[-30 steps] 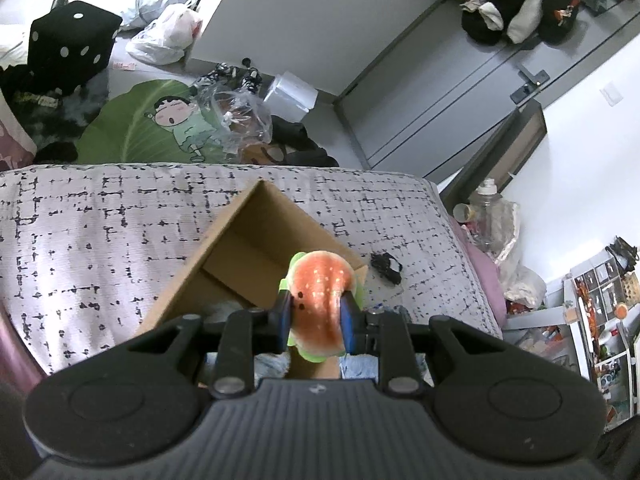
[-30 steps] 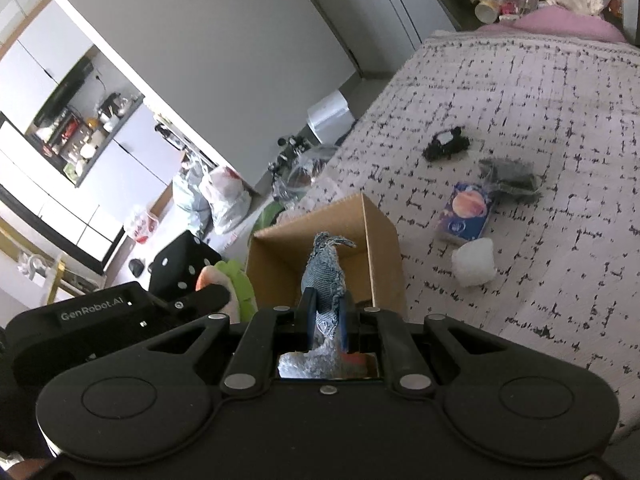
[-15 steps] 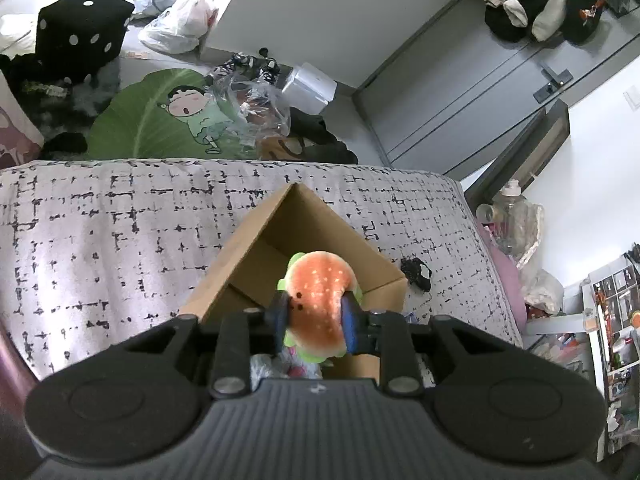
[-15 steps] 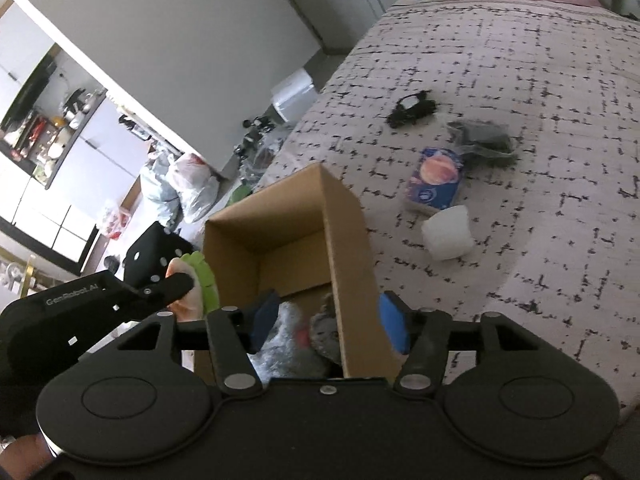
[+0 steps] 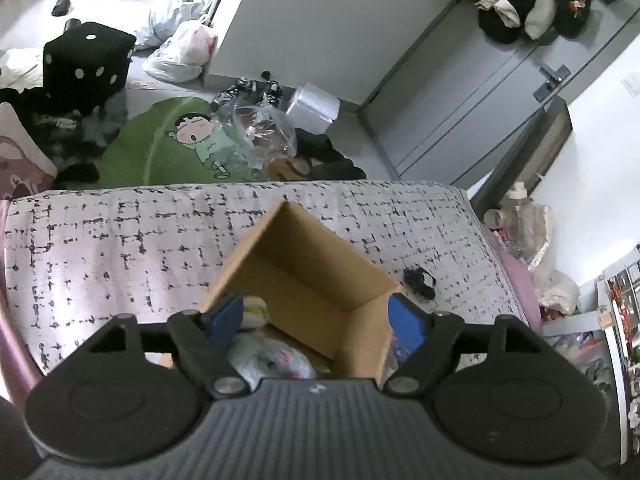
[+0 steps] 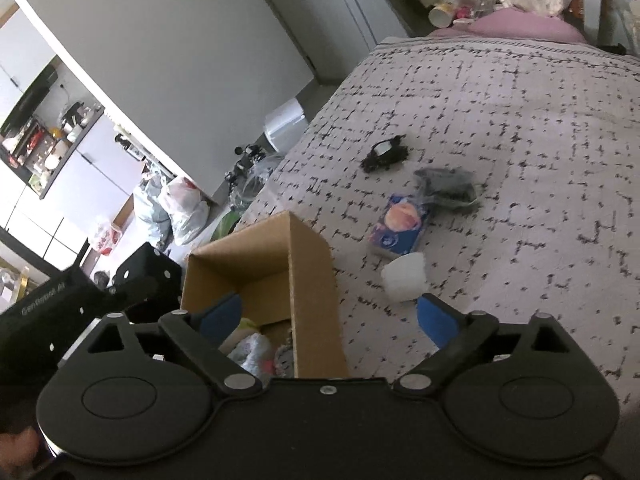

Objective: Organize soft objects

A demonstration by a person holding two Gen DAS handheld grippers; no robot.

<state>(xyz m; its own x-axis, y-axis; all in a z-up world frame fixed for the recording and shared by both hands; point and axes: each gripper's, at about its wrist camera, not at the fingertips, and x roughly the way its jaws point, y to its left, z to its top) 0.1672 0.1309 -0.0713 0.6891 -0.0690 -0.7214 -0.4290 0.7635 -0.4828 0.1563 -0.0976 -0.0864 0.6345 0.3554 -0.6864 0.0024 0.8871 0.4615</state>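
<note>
Both toys gone from your claws, dropped into the box (image 5: 308, 280)!
Left claw (image 5: 314, 318) and right claw (image 6: 330, 316) have just opened wide, gripping nothing.

A bed w/ black-flecked white cover (image 5: 120, 240) is seen in front; grey floor (image 5: 160, 92) beyond is strewn w/ bags, a green leaf mat (image 5: 160, 152) and a black dice cube (image 5: 88, 60). Grey wardrobe doors (image 5: 460, 92) and white wall (image 6: 180, 40) are lit by daylight.

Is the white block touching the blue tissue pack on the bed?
Cannot tell. In the right wrist view the white block sits right below the blue tissue pack, their edges meeting in the picture with no clear gap, but overlap could be perspective.
</note>
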